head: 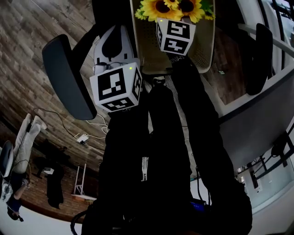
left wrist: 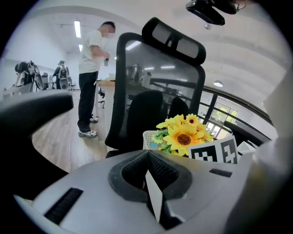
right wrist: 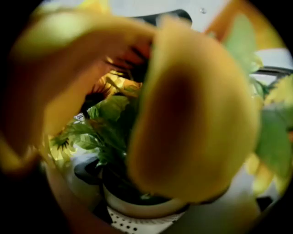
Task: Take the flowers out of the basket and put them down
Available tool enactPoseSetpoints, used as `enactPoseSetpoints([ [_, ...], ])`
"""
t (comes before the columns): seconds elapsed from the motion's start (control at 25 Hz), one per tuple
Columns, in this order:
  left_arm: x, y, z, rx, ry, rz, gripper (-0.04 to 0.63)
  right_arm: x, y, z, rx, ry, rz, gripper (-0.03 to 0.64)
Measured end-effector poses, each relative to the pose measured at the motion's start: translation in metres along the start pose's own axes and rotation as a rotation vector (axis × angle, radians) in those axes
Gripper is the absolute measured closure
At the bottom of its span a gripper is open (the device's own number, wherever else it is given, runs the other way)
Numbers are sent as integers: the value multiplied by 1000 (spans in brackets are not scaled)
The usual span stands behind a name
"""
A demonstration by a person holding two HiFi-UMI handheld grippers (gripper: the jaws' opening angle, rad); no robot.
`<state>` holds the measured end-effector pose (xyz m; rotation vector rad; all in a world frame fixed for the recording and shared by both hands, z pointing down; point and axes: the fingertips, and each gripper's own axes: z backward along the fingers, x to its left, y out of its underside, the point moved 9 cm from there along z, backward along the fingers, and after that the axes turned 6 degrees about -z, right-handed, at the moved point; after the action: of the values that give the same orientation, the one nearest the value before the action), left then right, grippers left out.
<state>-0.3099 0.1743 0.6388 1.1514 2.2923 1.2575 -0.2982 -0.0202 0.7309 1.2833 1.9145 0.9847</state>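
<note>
Reading left gripper [left wrist: 151, 183] as fully closed, gripping nothing. Can't read right gripper [head: 174, 36] opening: buried nose-first in flowers [right wrist: 197, 119], petals filling its view. Seeing flowers planted in white pot [right wrist: 137, 208], inside perforated basket [head: 204, 50] straight ahead.

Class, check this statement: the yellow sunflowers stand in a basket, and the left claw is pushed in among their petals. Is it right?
No. It is the right claw that is pushed in among the petals of the sunflowers: blurred yellow petals fill the right gripper view. The sunflowers do stand in a basket.
</note>
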Motion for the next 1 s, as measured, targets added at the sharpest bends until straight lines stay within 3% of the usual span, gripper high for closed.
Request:
enactPoseSetpoints([
  [0.2, -12, -37, 41, -28, -1, -12, 595, 11, -55, 69, -68, 0, -44, 92],
  [0.48, -60, -135, 158, -116, 34, -35, 595, 8, -177, 238, -195, 42, -95, 92],
  [0.76, -58, -156, 180, -87, 90, -60, 595, 17, -201, 298, -177, 87, -159, 92],
  [1.0, -140, -188, 243, -129, 258, -187, 595, -26, -232, 427, -267, 244, -218, 92],
])
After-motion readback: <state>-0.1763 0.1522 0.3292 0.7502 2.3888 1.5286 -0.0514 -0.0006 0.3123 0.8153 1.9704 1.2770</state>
